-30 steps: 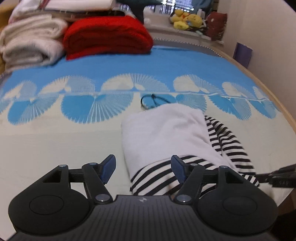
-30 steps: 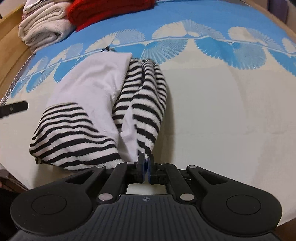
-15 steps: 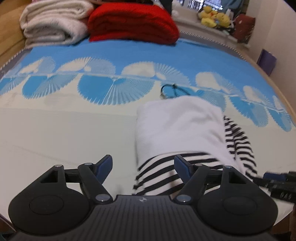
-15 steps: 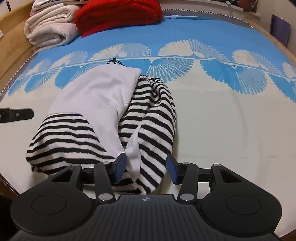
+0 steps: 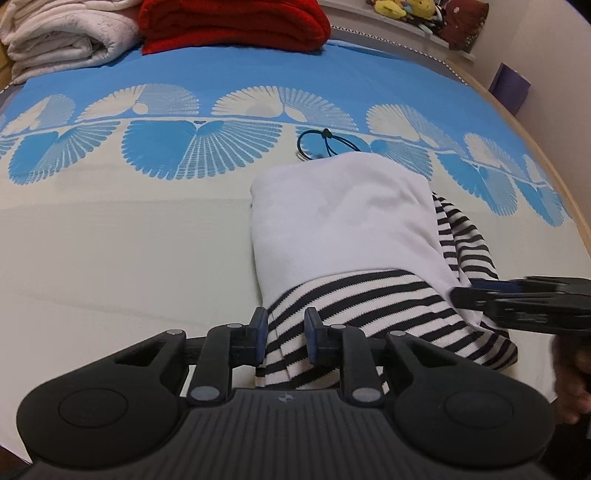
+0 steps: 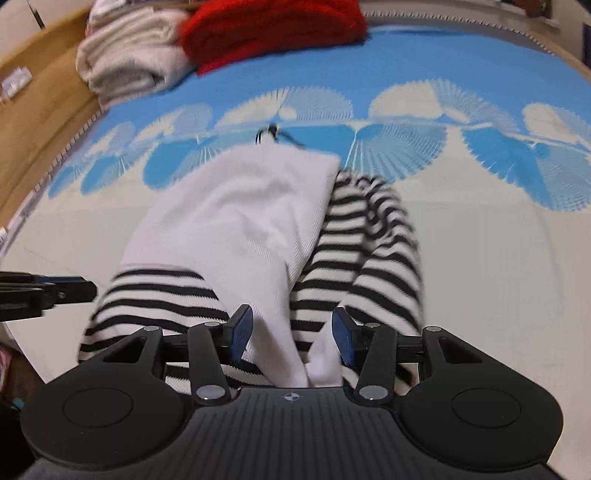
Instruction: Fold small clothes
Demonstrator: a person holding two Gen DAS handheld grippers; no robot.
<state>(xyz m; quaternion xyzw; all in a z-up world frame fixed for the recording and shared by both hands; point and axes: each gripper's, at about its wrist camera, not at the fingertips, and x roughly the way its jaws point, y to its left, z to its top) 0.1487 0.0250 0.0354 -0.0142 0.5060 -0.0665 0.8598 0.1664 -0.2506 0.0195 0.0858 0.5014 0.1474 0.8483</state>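
Observation:
A small white garment (image 5: 343,221) with black-and-white striped sleeves and hem (image 5: 369,295) lies folded on the blue and cream bedspread (image 5: 129,240). My left gripper (image 5: 285,328) is at the near left corner of the striped hem. Its jaws are closing, with a bunch of striped cloth pinched between the pads. My right gripper (image 6: 291,332) stands open over the near right part of the garment (image 6: 240,221). White and striped cloth lies loosely between its fingers. Each gripper shows at the edge of the other's view, the right gripper (image 5: 517,299) and the left gripper (image 6: 55,291).
A black elastic loop (image 5: 321,144) lies just beyond the garment. A folded red blanket (image 5: 236,22) and white towels (image 5: 62,37) are stacked at the head of the bed. Plush toys (image 5: 413,7) sit on a shelf. A wooden bed frame (image 6: 37,122) runs along the left.
My left gripper has sunk onto the striped hem and narrowed from wide open to a pinch. My right gripper let go of the cloth, opened, and slid left over the garment.

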